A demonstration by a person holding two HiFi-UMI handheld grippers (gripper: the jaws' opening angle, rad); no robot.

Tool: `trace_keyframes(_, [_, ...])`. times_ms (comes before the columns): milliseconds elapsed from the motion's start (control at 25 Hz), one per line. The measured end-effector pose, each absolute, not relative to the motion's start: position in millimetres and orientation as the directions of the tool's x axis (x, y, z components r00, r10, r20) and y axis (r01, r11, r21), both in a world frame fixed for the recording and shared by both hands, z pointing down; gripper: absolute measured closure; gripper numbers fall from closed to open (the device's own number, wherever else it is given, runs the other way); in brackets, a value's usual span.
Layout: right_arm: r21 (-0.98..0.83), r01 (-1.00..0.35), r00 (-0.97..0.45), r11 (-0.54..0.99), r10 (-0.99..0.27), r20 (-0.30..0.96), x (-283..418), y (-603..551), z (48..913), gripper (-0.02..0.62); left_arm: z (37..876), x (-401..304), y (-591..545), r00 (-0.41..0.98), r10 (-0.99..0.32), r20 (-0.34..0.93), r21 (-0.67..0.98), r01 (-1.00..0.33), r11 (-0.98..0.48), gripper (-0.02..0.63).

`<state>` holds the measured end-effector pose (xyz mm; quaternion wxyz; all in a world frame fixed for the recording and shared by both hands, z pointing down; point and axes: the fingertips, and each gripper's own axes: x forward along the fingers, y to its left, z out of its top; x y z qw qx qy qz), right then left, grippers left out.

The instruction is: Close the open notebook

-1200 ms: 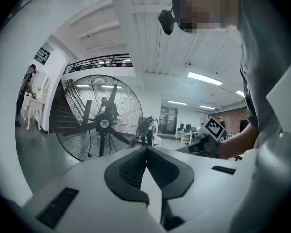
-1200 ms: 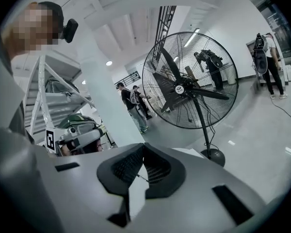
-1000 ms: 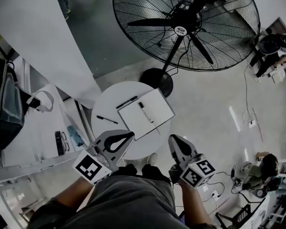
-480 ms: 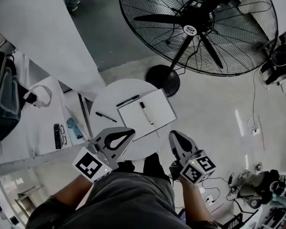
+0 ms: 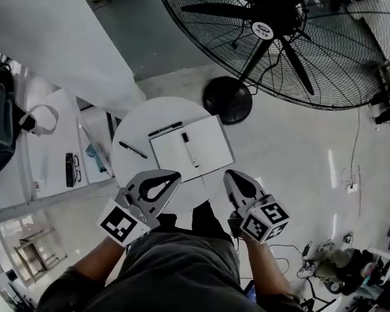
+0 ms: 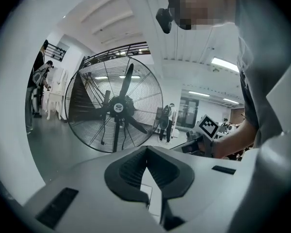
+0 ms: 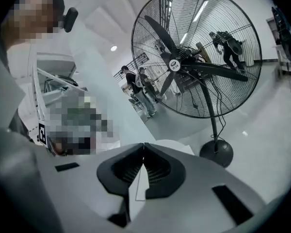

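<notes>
The open notebook (image 5: 201, 138) lies with its white pages up on a small round white table (image 5: 140, 125). A marker (image 5: 189, 149) rests on its pages. One black pen (image 5: 165, 129) lies along its far left edge, and another black pen (image 5: 132, 149) lies on the table to its left. My left gripper (image 5: 176, 173) (image 6: 146, 148) is shut and empty, over the table's near rim, short of the notebook's near left corner. My right gripper (image 5: 228, 173) (image 7: 144, 144) is also shut and empty, just off the notebook's near right corner.
A large black pedestal fan (image 5: 273, 31) stands right behind the table, its round base (image 5: 227, 99) close to the far rim. To the left a white desk (image 5: 52, 155) holds headphones (image 5: 42, 119) and glasses (image 5: 71, 168). My legs are against the table's near side.
Both grippers, shut throughout, have sunk and edged forward toward the table's near rim. The notebook, marker and pens have not moved on the table.
</notes>
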<state>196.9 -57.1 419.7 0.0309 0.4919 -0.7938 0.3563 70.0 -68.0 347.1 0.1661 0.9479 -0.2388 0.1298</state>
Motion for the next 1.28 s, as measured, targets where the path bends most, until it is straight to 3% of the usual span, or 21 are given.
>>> trace_keyframes(520, [-0.549,-0.784,-0.579,0.289,-0.660,0.479,237,-86,489,0.575,380,101,-80,0.765,-0.492,0.415,0.248,-0.616,-0.748,0.591])
trace_keyframes(1280, [-0.581,-0.776,-0.604,0.245,-0.556,0.572,262,-109,608,0.572,451,124,-81,0.690,-0.477,0.545,0.271,-0.683,-0.678,0.591])
